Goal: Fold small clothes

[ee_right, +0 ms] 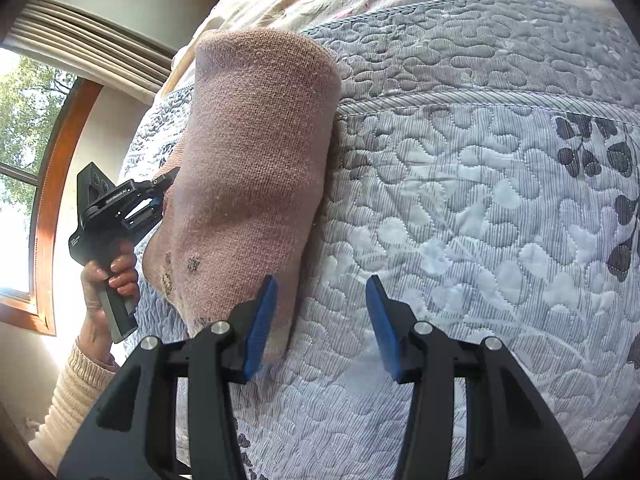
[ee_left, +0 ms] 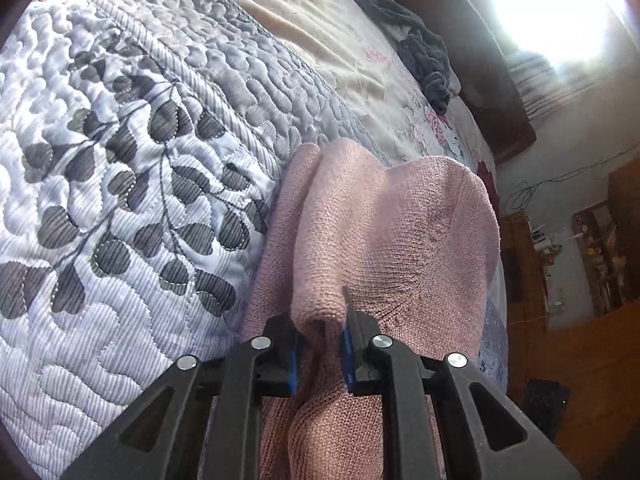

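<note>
Bed (ee_left: 120,200) covered by quilted grey-white bedspread (ee_right: 480,200) with dark leaf print. Pink knit garment (ee_left: 380,232) held lifted above bedspread, draped in folds. Dark grey cloth (ee_left: 420,48) noted lying at far side of bed. Left tool (ee_left: 320,334) pressed together, fold of garment pinched between blue pads. Right tool (ee_right: 322,320) spread wide, nothing gripped, left pad just beside garment edge.

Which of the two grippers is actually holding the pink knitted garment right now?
The left gripper: its blue pads pinch a fold of the pink knitted garment. The right gripper is open, holding nothing above the grey leaf-patterned quilt.
</note>
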Motion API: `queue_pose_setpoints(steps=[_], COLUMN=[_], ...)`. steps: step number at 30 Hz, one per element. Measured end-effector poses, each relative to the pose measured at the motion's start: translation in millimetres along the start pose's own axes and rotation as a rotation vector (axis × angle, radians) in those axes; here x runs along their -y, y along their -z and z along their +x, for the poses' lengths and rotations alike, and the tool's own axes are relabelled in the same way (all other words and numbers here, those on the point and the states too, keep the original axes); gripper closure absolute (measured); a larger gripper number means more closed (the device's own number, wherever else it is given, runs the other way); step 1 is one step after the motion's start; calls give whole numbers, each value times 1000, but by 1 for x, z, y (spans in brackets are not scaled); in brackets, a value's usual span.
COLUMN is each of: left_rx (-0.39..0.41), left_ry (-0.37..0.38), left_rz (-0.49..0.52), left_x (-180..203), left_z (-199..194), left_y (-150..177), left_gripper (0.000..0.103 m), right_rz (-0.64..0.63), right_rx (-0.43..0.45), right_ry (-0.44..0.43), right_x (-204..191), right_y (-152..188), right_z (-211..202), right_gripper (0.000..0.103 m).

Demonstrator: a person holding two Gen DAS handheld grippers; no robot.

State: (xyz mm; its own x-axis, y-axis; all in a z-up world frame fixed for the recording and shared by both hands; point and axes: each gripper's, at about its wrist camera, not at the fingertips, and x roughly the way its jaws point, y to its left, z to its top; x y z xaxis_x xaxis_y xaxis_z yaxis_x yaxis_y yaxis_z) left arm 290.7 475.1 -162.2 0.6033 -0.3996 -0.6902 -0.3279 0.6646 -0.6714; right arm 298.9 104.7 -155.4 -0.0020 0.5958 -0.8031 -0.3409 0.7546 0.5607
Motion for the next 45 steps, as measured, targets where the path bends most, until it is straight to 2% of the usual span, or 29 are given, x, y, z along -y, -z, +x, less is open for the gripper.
queue_pose_setpoints(steps=[3,6,10,13,16,17,18,21,25,32,34,36,38,40,42,45], left_rx=[-5,-13,-39,-69,-96,-102,-104,-108,-119,-128,-134,-132,-89,-32,-25,-42], left_ry=[-8,-6,8,-4,-55,-70,-84,-100,-114,-131,-128,-118,-108,-123,-138,-131], left_rz=[33,66,75,102,144,155,166,189,212,200,202,185,177,178,166,116], left_x=[6,10,8,8,9,9,9,12,16,5,6,10,13,15,14,6], left_z=[-15,-36,-55,-56,-47,-45,-42,-41,-38,-23,-25,-32,-42,-50,-47,-35], left_y=[6,22,48,66,78,80,82,85,89,93,91,84,72,56,39,18], left_gripper=[80,71,62,63,65,70,72,76,79,76,75,68,42,30,28,28], right_rz=[-5,-2,-6,-1,51,70,83,97,83,96,84,54,29,13,10,8], right_rx=[-2,3,-20,-52,-97,-113,-126,-134,-120,-136,-137,-131,-114,-86,-50,-16], right_ry=[-23,-69,-108,-94,-91,-100,-118,-161,-128,-88,-86,-81,-77,-74,-72,-70], right_x=[-8,-19,-37,-44,-38,-35,-33,-27,-25,-14,-16,-19,-23,-25,-27,-26], right_y=[2,6,12,18,20,20,20,19,24,36,34,31,26,21,13,-2], right_z=[5,8,20,34,51,55,58,56,44,64,65,61,50,41,31,21], right_gripper=[52,41,36,36,36,40,56,79,82,81,81,76,71,63,45,42])
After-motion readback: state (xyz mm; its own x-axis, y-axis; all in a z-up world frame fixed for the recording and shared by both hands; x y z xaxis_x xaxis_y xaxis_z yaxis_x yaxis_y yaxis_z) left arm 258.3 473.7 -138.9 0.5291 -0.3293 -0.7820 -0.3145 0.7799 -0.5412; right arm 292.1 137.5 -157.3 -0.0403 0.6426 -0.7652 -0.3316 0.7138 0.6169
